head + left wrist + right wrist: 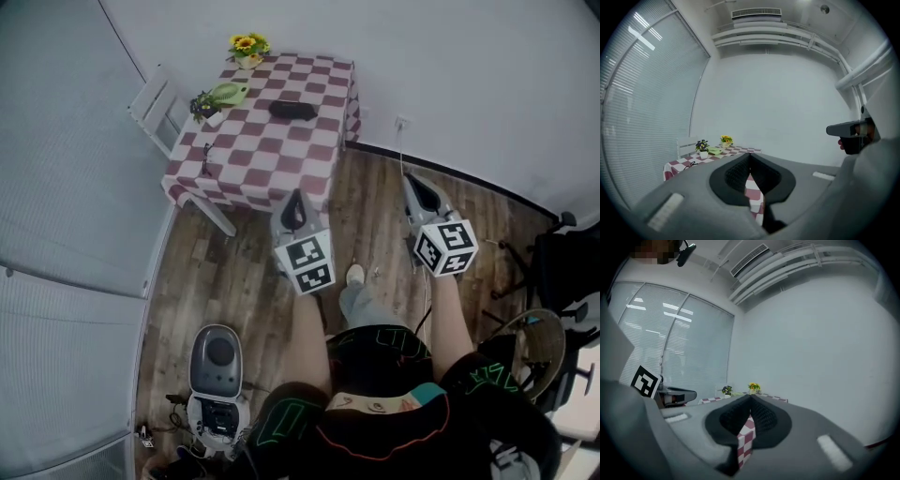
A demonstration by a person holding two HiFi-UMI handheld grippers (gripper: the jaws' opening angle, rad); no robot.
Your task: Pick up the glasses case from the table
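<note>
The black glasses case (292,110) lies on the red-and-white checkered table (314,150), towards its far side, near the middle. Both grippers hang in the air over the wooden floor, short of the table and apart from the case. My left gripper (296,195) points at the table's near edge, jaws shut with nothing between them (750,154). My right gripper (412,180) is off the table's right corner, also shut and empty (750,397). In both gripper views the case is hidden behind the jaws.
On the table stand a sunflower pot (248,47), a green dish (228,93), a purple-flower pot (204,108) and a pair of glasses (205,159). A white chair (155,108) stands at its left. A white floor machine (217,375) sits near left, an office chair (562,253) at right.
</note>
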